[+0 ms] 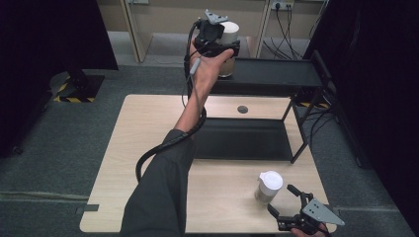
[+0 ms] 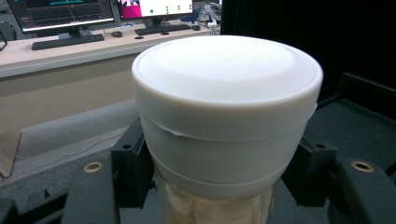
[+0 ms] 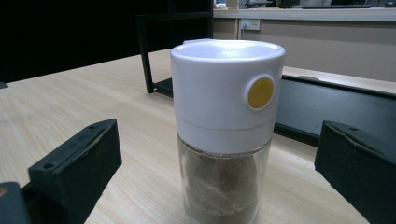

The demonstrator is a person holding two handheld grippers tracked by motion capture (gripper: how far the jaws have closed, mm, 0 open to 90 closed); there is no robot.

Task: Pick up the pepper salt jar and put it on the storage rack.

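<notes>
The left claw [image 1: 221, 47] is clamped on a white-capped jar [image 1: 229, 34], held at the far left end of the black shelf's [image 1: 276, 72] top tier. On the counter [image 1: 148, 148] near right, a second white-capped jar [image 1: 268, 187] stands upright just beyond the right claw [image 1: 284, 200], whose jaws stand apart, not touching it.
</notes>
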